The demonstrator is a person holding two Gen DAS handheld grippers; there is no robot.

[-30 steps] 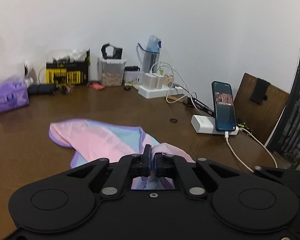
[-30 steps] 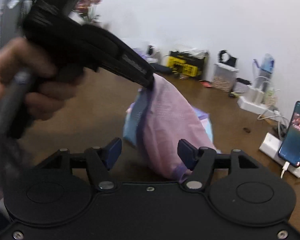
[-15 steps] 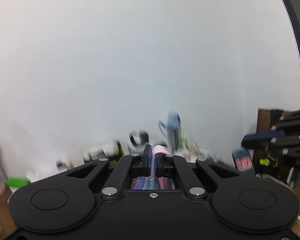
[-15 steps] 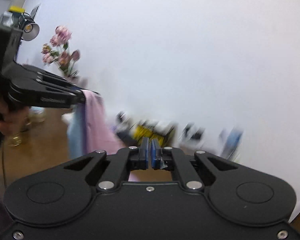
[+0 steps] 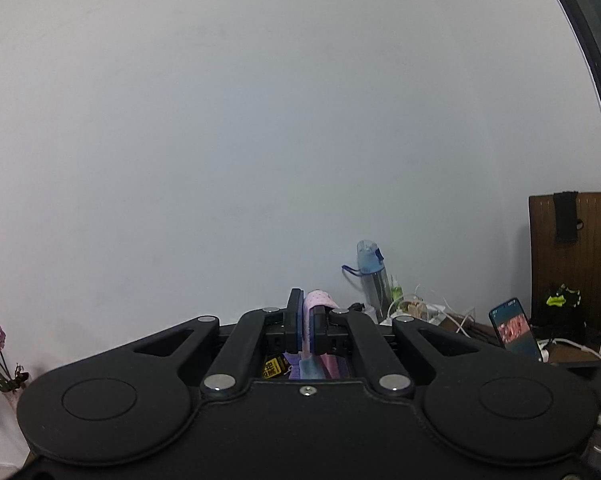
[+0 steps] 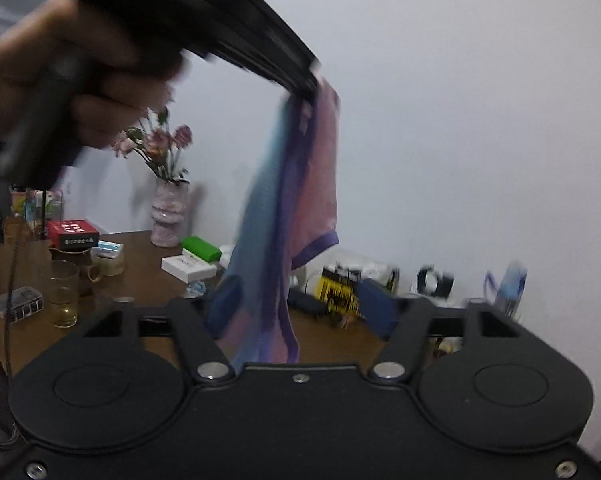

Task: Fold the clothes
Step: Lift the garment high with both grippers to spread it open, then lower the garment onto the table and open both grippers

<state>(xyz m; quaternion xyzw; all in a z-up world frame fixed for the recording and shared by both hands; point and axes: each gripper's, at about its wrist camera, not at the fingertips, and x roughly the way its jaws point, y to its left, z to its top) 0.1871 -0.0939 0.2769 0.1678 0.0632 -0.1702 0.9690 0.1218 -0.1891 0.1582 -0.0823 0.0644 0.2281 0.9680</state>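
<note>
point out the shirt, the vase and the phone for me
shirt (image 6: 300, 200): right wrist view, on the hanging pink and blue cloth, mid-length
vase (image 6: 168, 216): right wrist view, on its pale body below the flowers
phone (image 5: 514, 328): left wrist view, on its lit screen

Pink-blue garment dangling from left claw, above table.

Your left wrist view is sharp but dim and flat, a grey wall filling it above the tongs, with the fisheye bending its right edge. Your right view smears: the hand upper left of the tongs and the hanging garment are motion-blurred.
</note>
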